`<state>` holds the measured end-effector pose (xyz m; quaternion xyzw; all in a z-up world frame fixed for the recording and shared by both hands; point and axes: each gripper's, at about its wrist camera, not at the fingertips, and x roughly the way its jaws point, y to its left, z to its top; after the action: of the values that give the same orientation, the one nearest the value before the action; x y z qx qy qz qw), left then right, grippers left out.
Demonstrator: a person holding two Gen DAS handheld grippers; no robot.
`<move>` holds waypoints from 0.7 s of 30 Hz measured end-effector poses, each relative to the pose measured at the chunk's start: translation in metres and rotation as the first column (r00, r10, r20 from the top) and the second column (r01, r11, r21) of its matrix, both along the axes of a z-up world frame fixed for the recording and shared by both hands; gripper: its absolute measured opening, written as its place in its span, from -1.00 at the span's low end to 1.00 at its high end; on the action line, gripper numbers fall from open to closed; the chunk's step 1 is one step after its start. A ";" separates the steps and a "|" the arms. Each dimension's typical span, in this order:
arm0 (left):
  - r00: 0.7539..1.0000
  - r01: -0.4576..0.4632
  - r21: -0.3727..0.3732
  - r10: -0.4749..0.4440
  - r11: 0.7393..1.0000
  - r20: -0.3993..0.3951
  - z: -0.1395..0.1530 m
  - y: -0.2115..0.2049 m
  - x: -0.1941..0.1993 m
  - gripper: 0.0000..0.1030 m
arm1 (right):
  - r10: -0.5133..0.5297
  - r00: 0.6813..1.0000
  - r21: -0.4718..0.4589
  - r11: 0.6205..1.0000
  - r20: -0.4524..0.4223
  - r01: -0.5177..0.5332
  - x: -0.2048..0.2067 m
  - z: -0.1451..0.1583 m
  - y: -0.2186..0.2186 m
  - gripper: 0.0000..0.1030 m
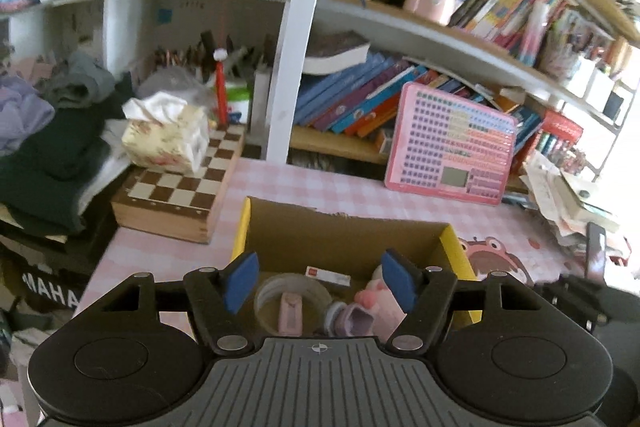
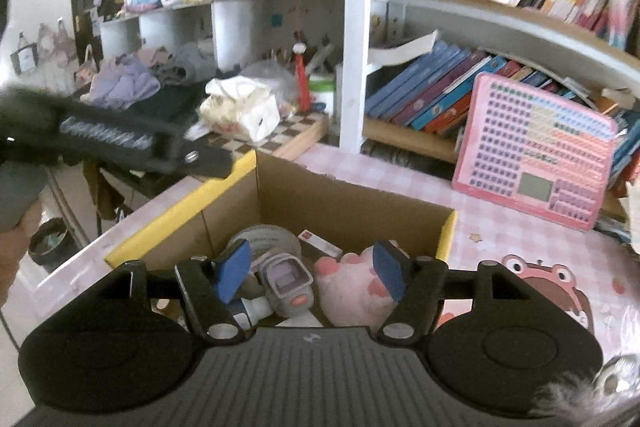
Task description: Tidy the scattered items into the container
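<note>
An open cardboard box (image 1: 340, 231) with yellow flaps stands on the pink checked tablecloth. Inside it lie a clear tape roll (image 1: 292, 301), a pale purple toy watch (image 1: 354, 319), a pink plush (image 1: 376, 299) and a small white-and-red packet (image 1: 328, 275). My left gripper (image 1: 320, 279) hovers above the box's near side, open, with nothing between its blue pads. The right wrist view shows the same box (image 2: 340, 195), tape roll (image 2: 272, 237), watch (image 2: 286, 279) and plush (image 2: 352, 287). My right gripper (image 2: 310, 275) hangs over them, open and empty.
A wooden chessboard case (image 1: 176, 199) with a tissue pack on it sits left of the box. A pink keypad toy (image 1: 452, 143) leans against the book shelf behind. Piled clothes lie at far left, loose papers at right. The other hand tool's black body (image 2: 120, 143) reaches over the box's left flap.
</note>
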<state>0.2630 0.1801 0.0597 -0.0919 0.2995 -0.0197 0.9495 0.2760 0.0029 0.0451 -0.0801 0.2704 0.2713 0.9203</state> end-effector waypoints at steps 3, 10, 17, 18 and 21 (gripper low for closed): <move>1.000 0.009 0.011 -0.010 1.000 0.025 0.003 0.000 -0.027 0.39 | -0.024 0.999 0.002 1.000 0.026 0.024 -0.020 0.006 0.000 0.29; 0.999 0.016 0.029 -0.018 0.999 0.046 -0.001 -0.004 -0.084 0.51 | -0.068 0.995 0.006 0.998 0.069 0.067 -0.075 0.014 -0.004 0.39; 0.997 0.034 0.090 -0.040 0.995 0.066 -0.002 -0.022 -0.129 0.58 | -0.203 0.975 0.035 0.979 0.096 0.200 -0.132 0.013 -0.038 0.53; 0.996 0.033 0.092 -0.040 0.995 0.074 -0.003 -0.025 -0.135 0.60 | -0.228 0.969 0.039 0.973 0.092 0.225 -0.140 0.012 -0.045 0.53; 0.996 0.022 0.095 -0.030 0.995 0.083 -0.009 -0.037 -0.151 0.63 | -0.287 0.955 0.040 0.958 0.078 0.284 -0.159 0.006 -0.061 0.55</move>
<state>0.1122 0.1432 0.0508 -0.0424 0.2611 -0.0219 0.9641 0.1174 -0.0583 0.0509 -0.0382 0.2366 0.1358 0.9613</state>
